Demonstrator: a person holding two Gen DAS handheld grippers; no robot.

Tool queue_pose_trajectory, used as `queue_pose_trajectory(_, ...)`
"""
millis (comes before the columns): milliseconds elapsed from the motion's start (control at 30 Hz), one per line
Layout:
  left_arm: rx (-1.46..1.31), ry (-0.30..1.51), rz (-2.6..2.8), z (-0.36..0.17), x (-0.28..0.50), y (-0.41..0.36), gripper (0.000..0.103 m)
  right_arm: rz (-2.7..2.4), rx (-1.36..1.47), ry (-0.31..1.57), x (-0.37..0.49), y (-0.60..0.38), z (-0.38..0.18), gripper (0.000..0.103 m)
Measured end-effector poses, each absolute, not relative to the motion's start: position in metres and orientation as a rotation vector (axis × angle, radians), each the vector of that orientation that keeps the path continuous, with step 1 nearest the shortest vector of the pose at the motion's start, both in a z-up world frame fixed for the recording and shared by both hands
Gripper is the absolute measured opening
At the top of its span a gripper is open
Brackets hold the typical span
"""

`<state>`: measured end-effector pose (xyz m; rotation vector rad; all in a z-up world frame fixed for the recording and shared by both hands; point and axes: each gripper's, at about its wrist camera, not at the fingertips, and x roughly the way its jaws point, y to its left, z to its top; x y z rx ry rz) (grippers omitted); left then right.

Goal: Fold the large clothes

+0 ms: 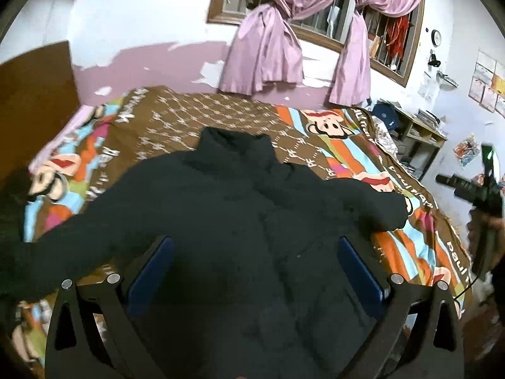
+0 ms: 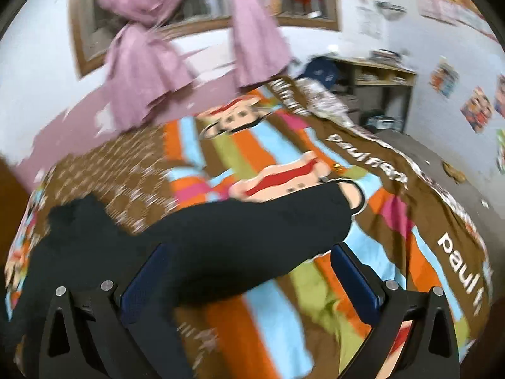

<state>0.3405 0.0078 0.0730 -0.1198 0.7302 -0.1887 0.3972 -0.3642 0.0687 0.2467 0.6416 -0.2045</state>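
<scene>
A bed covered with a brown bedspread (image 1: 202, 110) with orange, blue, green and pink stripes fills the middle of a bedroom with white and pink walls. On the bedspread are cartoon monkey faces, and along its right border the white words "paul frank" can be read in part in the right wrist view (image 2: 454, 259).

Nearest in the left wrist view, the left gripper (image 1: 255, 271) has its two blue-padded fingers (image 1: 151, 271) spread wide apart above the lower body of a large black padded jacket (image 1: 221, 208); nothing is between them. The jacket lies flat on the bed, collar toward the far wall, with both sleeves stretched out to the left and to the right.

In the right wrist view, the right gripper (image 2: 249, 278) is also released, its blue pads (image 2: 356, 281) wide apart. It is over the right sleeve (image 2: 252, 221) of the jacket, whose cuff ends on one monkey face. This view is blurred. The right gripper also shows in the left wrist view as a dark tool (image 1: 483, 189) at the right edge of the bed, with a green light on it.

Farther away, behind the bed, two pink curtains (image 1: 268, 53) tied in the middle hang at a barred window with a brown wooden frame (image 1: 217, 9). At the far right stands a low wooden shelf (image 1: 423, 135), with a dark blue bag (image 1: 386, 115) beside it. A round clock (image 1: 436, 37) and coloured pictures (image 1: 487, 85) hang on the right wall; their writing is too small to read.
</scene>
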Motion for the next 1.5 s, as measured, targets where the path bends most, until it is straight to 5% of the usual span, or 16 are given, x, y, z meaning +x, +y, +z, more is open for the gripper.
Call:
queue_pose_trajectory(267, -0.161, 0.809, -0.254, 0.003, 0.428, -0.037, 0.101, -0.288, 0.531, 0.68, 0.415, -0.444, -0.029, 0.103)
queue_pose_trajectory(500, -0.24, 0.883, -0.284, -0.058, 0.495, -0.075, 0.101, -0.234, 1.046, 0.701, 0.418, -0.487, -0.099, 0.103)
queue_pose_trajectory(833, -0.3, 0.937, -0.316, -0.104, 0.536, -0.1, 0.101, -0.182, 1.23, 0.699, 0.459, -0.493, -0.145, 0.098)
queue_pose_trajectory(933, -0.264, 0.952, -0.317, -0.123, 0.537, -0.109, 0.101, -0.172, 1.266, 0.713, 0.469, -0.49, -0.156, 0.084)
queue_pose_trajectory(967, -0.235, 0.948, -0.316, -0.126, 0.535, -0.112, 0.101, -0.17, 1.26, 0.716, 0.473, -0.488, -0.156, 0.066)
queue_pose_trajectory(1100, -0.146, 0.929, -0.296, -0.135, 0.529, -0.116, 0.101, -0.178, 1.188, 0.715, 0.478, -0.48, -0.143, 0.025)
queue_pose_trajectory(1167, -0.171, 0.916, -0.317, -0.14, 0.524, -0.111, 0.101, -0.201, 1.076, 0.705, 0.477, -0.473, -0.119, 0.013)
queue_pose_trajectory(1500, -0.414, 0.947, -0.373, -0.121, 0.473, -0.024, 0.101, -0.191, 0.448, 0.427, 0.467, -0.356, 0.04, 0.007)
